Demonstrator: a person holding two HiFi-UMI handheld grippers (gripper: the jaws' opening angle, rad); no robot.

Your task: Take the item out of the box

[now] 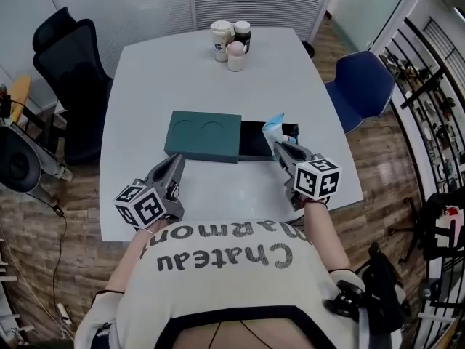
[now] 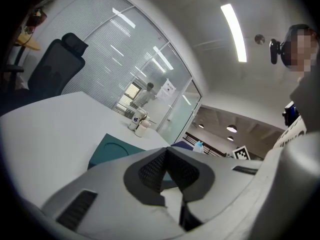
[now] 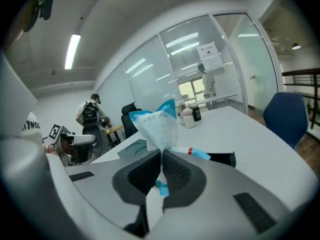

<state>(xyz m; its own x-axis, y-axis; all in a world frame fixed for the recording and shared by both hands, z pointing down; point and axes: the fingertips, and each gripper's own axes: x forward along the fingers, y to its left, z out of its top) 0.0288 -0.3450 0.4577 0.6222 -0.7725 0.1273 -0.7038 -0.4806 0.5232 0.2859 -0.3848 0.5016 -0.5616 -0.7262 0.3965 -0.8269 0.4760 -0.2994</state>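
While the person leaned over a large white table, the right gripper was clamped on a crinkled blue-and-white plastic packet, its jaws nearly together with only the thin film between the pads. Seen from the right gripper view, the right gripper pinched the blue-and-white plastic packet low down, so most of it stood up in a fan above the jaws and a small blue end poked out below them. That packet sat at the right-hand end of a flat black inner tray, which stuck out sideways from a dark teal rectangular box with two round rings pressed into its lid. Whether the packet touched the tray could not be told. The left gripper lay on the near left side of the box, its tips just beside the box's front corner. From the left gripper view, the left gripper had its ribbed pads meeting at the tip with nothing held between them, and the dark teal rectangular box showed just beyond. At the table's far edge stood a small cluster of bottles and cups, well apart from the box. A black office chair stood at the table's left, and a blue chair at its right.
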